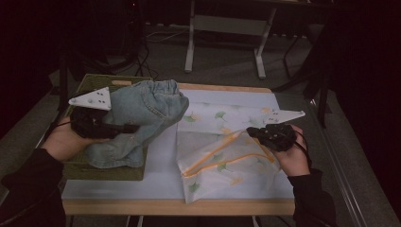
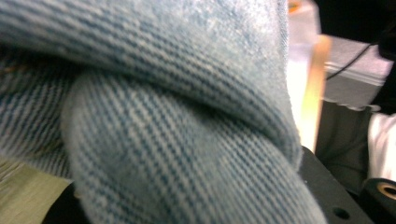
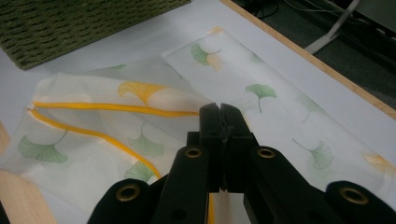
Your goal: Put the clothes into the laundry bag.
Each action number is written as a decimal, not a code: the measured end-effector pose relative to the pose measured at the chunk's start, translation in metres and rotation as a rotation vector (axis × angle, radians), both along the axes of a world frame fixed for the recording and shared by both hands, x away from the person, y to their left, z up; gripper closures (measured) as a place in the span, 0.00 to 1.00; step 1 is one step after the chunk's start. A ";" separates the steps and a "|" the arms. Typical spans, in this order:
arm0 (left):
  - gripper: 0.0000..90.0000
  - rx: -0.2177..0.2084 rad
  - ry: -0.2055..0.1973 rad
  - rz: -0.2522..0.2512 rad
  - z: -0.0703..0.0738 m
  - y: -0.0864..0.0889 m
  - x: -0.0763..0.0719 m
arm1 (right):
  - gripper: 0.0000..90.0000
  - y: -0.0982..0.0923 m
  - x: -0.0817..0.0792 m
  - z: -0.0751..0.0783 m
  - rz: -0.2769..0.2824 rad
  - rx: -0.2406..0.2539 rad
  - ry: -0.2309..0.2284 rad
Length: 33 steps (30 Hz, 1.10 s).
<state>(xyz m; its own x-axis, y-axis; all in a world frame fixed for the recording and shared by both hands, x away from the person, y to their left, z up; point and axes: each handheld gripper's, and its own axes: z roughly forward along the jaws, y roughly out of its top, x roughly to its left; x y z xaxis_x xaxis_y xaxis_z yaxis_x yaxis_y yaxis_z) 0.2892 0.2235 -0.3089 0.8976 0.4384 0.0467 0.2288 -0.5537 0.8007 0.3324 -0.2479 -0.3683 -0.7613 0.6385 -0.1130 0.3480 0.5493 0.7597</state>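
— Denim (image 2: pixel 177 112) hides the left gripper's (image 1: pixel 124 127) jaws; it pinches one pair of jeans above the basket (image 1: pixel 106 171).
— And right?
— Right gripper (image 3: pixel 219 109) is pressed together on one mesh bag's (image 1: pixel 222 161) edge.

Black tongs (image 3: pixel 219 112), brass rivets, white triangular plates, dark sleeves.
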 end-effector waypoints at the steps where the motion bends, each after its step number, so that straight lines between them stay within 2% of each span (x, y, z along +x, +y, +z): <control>1: 0.80 0.003 -0.005 -0.007 0.000 -0.003 -0.003 | 0.99 0.000 0.000 0.000 0.000 -0.003 0.000; 4: 0.80 0.003 -0.028 -0.045 0.000 -0.012 -0.011 | 0.99 0.001 0.001 -0.001 0.001 -0.001 -0.002; 9: 0.80 -0.052 -0.042 -0.096 -0.002 -0.024 -0.025 | 0.99 0.002 0.001 -0.001 0.001 0.002 -0.002; 13: 0.80 -0.055 -0.065 -0.153 -0.005 -0.040 -0.038 | 0.99 0.004 0.001 0.000 -0.001 -0.002 -0.001; 18: 0.80 -0.069 -0.064 -0.213 -0.016 -0.064 -0.049 | 0.99 0.005 0.001 0.001 -0.002 -0.003 -0.005; 21: 0.79 -0.070 -0.059 -0.243 -0.023 -0.081 -0.052 | 0.99 0.006 0.001 0.002 -0.001 -0.003 -0.009; 22: 0.80 -0.071 -0.044 -0.267 -0.025 -0.087 -0.053 | 0.99 0.007 0.001 0.002 0.000 -0.005 -0.010; 27: 0.79 -0.068 -0.050 -0.328 -0.037 -0.117 -0.058 | 0.99 0.007 0.000 0.003 0.001 0.002 -0.012; 33: 0.79 -0.068 -0.055 -0.335 -0.055 -0.151 -0.053 | 0.99 0.005 -0.001 0.005 0.003 0.005 -0.012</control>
